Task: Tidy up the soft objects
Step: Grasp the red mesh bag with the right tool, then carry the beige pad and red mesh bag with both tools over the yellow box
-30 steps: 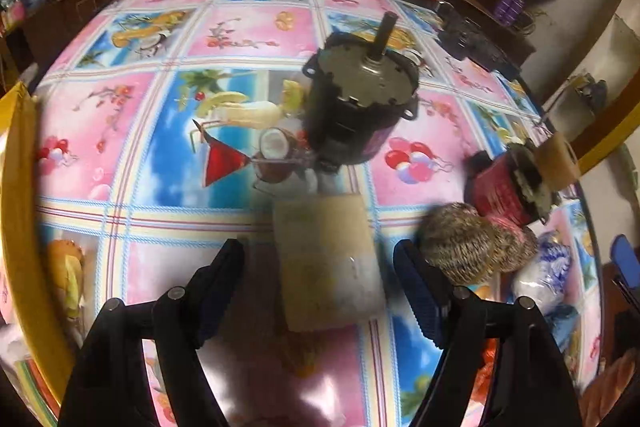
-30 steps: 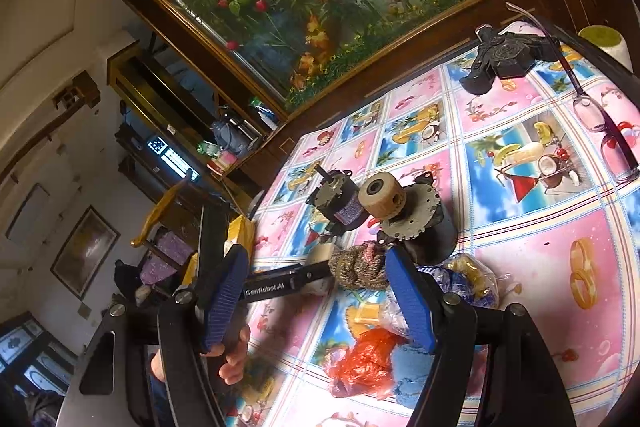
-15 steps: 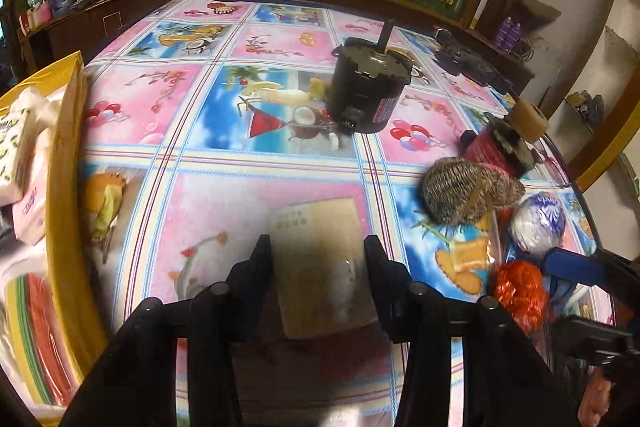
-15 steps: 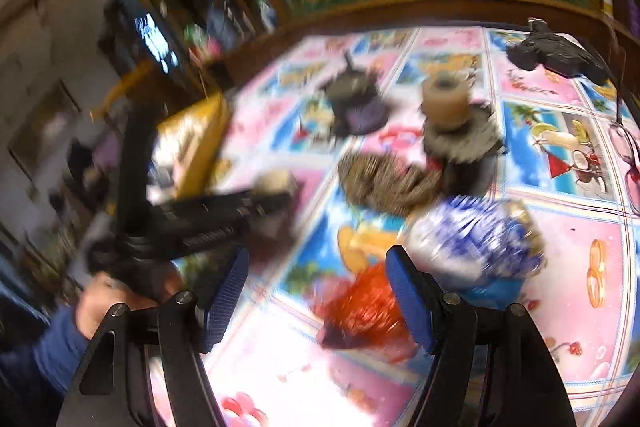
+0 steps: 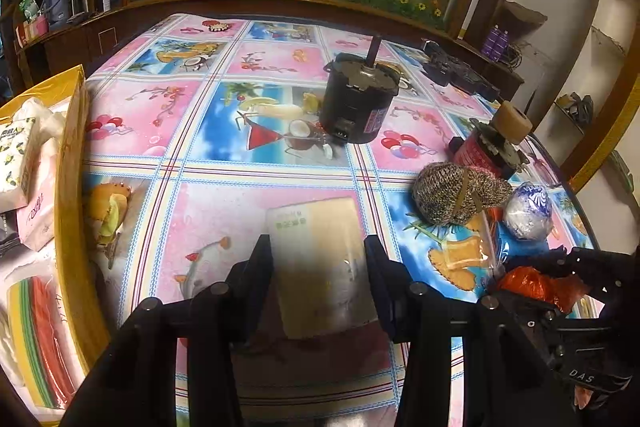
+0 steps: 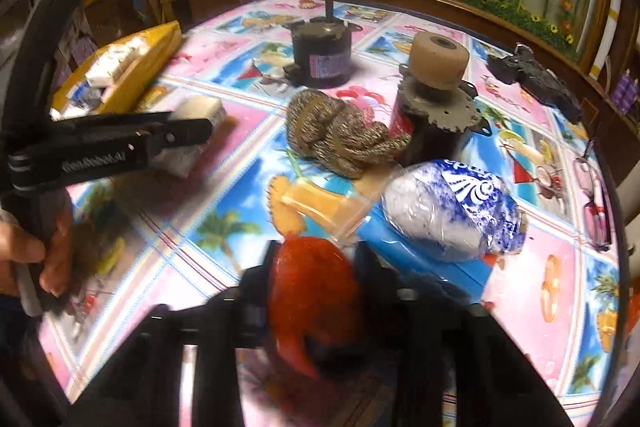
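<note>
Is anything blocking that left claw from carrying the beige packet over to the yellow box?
Nothing visible does. The left gripper is closed on the flat beige tissue packet, and only bare patterned tablecloth lies between it and the yellow cardboard box at the table's left edge.

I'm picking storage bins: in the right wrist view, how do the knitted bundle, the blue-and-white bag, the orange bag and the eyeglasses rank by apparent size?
1. orange bag, though it is nearest the camera, so this is unsure
2. blue-and-white bag and knitted bundle, too alike to split
3. eyeglasses
</note>
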`<move>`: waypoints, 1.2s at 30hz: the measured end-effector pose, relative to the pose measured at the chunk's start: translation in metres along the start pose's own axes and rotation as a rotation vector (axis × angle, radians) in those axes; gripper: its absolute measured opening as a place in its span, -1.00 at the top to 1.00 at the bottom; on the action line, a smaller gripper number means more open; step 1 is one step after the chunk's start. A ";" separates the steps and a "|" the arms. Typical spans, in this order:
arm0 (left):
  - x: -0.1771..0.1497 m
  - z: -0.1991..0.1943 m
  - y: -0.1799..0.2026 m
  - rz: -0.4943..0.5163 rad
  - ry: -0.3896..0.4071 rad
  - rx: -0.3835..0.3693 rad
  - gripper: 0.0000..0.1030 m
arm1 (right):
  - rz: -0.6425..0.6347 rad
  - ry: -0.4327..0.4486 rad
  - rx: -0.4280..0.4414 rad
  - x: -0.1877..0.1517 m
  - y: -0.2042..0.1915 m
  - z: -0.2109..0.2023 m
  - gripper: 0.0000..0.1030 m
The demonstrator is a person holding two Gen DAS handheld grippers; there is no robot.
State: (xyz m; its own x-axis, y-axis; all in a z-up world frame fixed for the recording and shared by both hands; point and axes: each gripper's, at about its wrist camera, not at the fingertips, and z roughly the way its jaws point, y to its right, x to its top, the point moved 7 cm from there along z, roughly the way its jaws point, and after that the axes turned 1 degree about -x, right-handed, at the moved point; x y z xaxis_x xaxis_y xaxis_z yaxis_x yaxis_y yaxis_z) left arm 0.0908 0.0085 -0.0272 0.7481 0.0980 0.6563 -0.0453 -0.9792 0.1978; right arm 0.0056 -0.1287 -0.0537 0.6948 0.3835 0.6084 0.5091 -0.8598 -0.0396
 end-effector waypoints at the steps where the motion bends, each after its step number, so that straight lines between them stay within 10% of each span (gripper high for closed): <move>1: 0.000 -0.001 0.001 0.002 0.004 0.001 0.14 | 0.001 0.006 0.001 0.000 0.001 -0.001 0.35; 9: 0.001 -0.004 0.004 0.020 0.021 0.008 0.14 | -0.014 0.103 0.103 0.009 -0.021 -0.017 0.36; 16: -0.001 -0.002 0.003 0.025 0.016 0.031 0.14 | -0.114 0.022 0.069 0.000 -0.043 -0.002 0.31; 26: -0.003 0.002 0.002 0.029 0.002 0.041 0.14 | -0.109 0.034 0.106 -0.006 -0.030 -0.018 -0.12; 28: -0.003 0.002 0.002 0.030 0.001 0.041 0.14 | -0.111 0.016 0.114 -0.011 -0.030 -0.018 0.00; 29: -0.003 0.003 0.002 0.030 0.001 0.041 0.14 | -0.109 0.005 0.114 -0.013 -0.030 -0.016 0.39; 36: -0.001 -0.001 0.004 0.031 0.025 0.030 0.14 | -0.013 0.088 0.134 -0.002 -0.018 -0.028 0.39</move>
State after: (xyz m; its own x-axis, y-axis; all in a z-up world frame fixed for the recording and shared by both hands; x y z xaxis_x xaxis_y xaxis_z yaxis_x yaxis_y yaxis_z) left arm 0.0893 0.0047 -0.0264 0.7301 0.0713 0.6796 -0.0481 -0.9867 0.1552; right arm -0.0193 -0.1233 -0.0322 0.6438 0.3581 0.6762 0.5851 -0.7999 -0.1334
